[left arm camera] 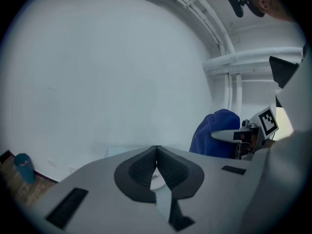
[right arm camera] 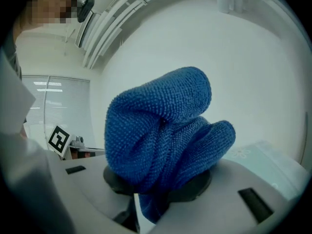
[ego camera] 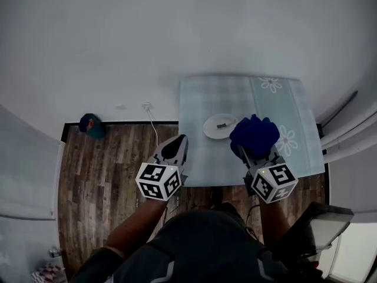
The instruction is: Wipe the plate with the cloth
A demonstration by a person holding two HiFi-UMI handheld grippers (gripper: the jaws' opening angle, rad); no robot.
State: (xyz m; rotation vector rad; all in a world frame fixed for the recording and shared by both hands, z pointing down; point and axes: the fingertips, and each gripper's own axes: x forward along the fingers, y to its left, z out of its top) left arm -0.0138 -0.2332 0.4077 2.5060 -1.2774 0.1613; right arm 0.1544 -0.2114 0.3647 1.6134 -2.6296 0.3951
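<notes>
Cloth [right arm camera: 161,130] is clamped, bunched, between right gripper [ego camera: 246,151] jaws; left gripper [left arm camera: 156,152] jaws together, empty.

- The cloth [right arm camera: 161,130] is deep blue, with a fine looped weave.
- The plate [ego camera: 219,127] is white, with one small dark mark.
- The tablecloth [ego camera: 235,158] is pale blue-green, with faint checks and white flowers.
- The floor [ego camera: 112,170] is dark brown wood planks with grey streaks.
- The marker cubes [ego camera: 159,180] are white with black squares.
- The left gripper [left arm camera: 156,150] is grey; its pads [left arm camera: 141,172] are black and ribbed.
</notes>
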